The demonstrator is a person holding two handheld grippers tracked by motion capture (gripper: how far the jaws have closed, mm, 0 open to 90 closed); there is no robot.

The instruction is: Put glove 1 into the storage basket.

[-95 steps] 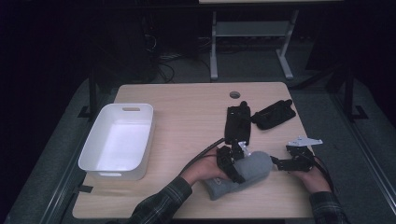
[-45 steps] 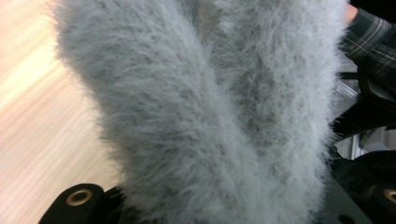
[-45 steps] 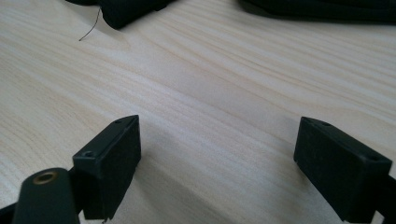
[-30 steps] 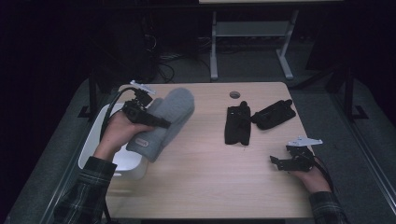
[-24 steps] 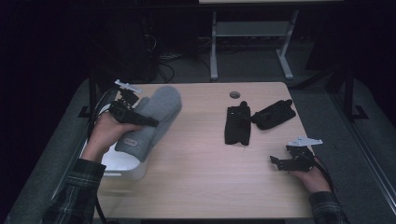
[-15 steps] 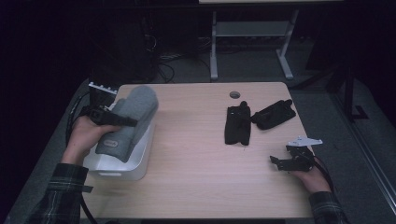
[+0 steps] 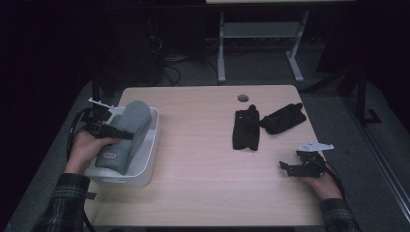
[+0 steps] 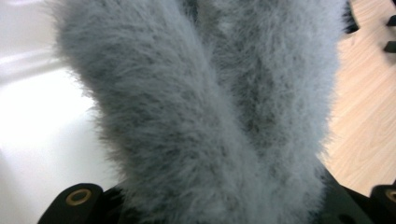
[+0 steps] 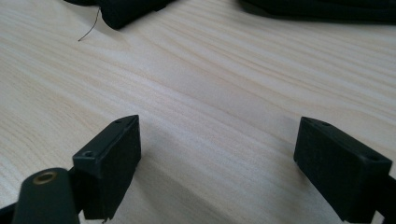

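Observation:
A grey fuzzy slipper [image 7: 123,135] is clamped in my left gripper [image 7: 117,133] and hangs tilted inside the white bin [image 7: 152,145] at the table's left edge; I cannot tell whether its lower end touches the bin floor. In the left gripper view the grey fur [image 8: 210,107] covers the jaws, with the white bin wall [image 8: 37,130] behind it. My right gripper [image 7: 286,168] rests on the table near the front right, open, with bare wood between its jaws [image 9: 219,149].
Two black fabric items lie at the back right of the wooden table [image 7: 203,183]: a folded one [image 7: 245,128] and a slanted one [image 7: 283,118]. A round grey cap [image 7: 242,98] sits near the far edge. A white desk frame [image 7: 256,34] stands beyond the table.
My left gripper carried the grey slipper from the front middle of the table leftward and lowered it into the white bin. The right gripper stayed in place, open.

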